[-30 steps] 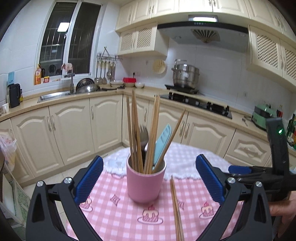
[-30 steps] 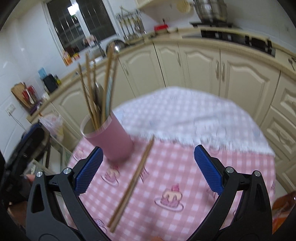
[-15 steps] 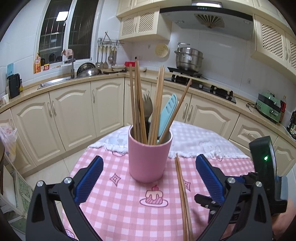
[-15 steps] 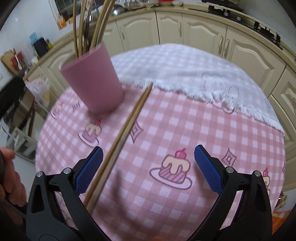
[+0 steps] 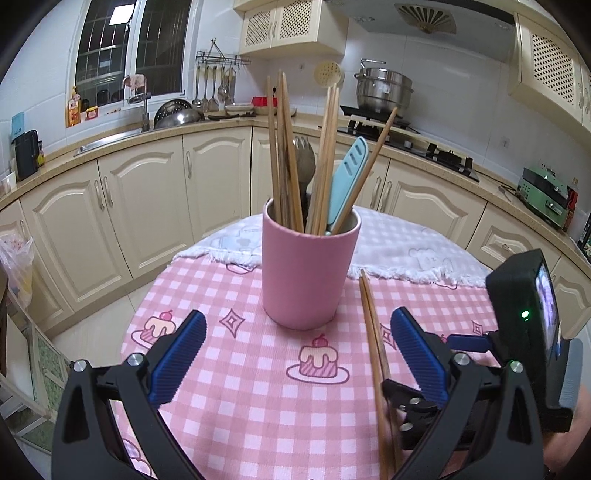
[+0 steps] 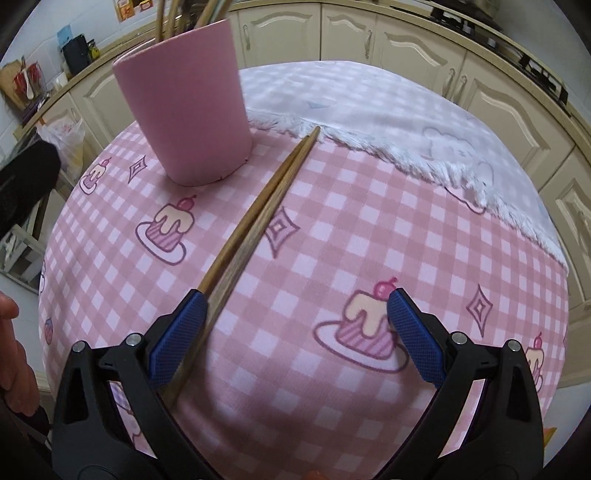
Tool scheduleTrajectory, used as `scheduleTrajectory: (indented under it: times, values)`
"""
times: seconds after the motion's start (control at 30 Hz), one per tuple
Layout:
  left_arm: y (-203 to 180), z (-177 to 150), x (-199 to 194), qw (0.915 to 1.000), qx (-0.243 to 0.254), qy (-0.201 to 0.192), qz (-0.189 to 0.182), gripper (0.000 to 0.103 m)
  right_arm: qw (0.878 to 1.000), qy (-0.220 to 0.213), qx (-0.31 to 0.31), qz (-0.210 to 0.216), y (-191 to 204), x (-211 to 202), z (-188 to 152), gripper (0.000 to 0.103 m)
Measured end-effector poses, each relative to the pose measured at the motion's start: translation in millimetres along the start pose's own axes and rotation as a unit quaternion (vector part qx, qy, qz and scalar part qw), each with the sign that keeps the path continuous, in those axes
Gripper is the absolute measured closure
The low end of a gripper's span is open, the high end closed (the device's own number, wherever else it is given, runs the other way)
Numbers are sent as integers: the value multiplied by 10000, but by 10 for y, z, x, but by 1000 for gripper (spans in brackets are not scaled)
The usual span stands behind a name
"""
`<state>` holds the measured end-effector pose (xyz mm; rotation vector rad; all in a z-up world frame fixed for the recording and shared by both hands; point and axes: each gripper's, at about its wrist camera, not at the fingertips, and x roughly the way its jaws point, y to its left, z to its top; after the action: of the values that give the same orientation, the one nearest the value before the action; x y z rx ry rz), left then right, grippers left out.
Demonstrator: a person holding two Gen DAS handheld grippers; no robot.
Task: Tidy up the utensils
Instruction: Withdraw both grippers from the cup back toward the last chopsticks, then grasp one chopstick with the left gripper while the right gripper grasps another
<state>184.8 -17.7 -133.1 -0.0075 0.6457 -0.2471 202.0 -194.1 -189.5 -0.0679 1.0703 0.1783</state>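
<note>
Right gripper [image 6: 295, 328] hangs spread wide over the loose chopsticks [image 6: 255, 214], its left pad touching them. Left gripper [image 5: 295, 350] is spread too, facing the pink cup [image 5: 308, 269].

even indoor light fills the room, coming from above; a ceiling lamp shows as a bright reflection in the dark window [image 5: 116, 31]. the tablecloth [image 6: 332, 240] is softly lit, with a dim shadow under the right gripper [image 6: 295, 321]. both views are sharp in the middle but bend hard at the edges, curving the cabinets [image 5: 147, 199], and the corners go black.
</note>
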Motion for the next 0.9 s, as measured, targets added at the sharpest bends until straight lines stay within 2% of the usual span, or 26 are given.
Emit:
scheduleTrajectory:
  times: [0.13, 0.37, 0.83, 0.87, 0.9]
  values:
    - [-18, -9, 56, 9998, 90, 159, -7, 5, 9994, -86, -262, -203, 104, 69, 16, 6]
    - [-134, -61, 264, 9971, 484, 595, 4, 5, 9998, -92, 33, -197, -244, 30, -57, 6]
    - [-432, -124, 855, 9817, 1161, 1506, -71, 6, 9998, -26, 27, -214, -638, 36, -25, 6]
    - [-451, -128, 873, 9809, 1197, 1534, -83, 7, 9998, -8, 2, -202, -654, 38, -16, 6]
    - [-480, -138, 902, 9789, 1261, 1599, -128, 14, 9998, 9, -21, -188, -667, 43, -2, 6]
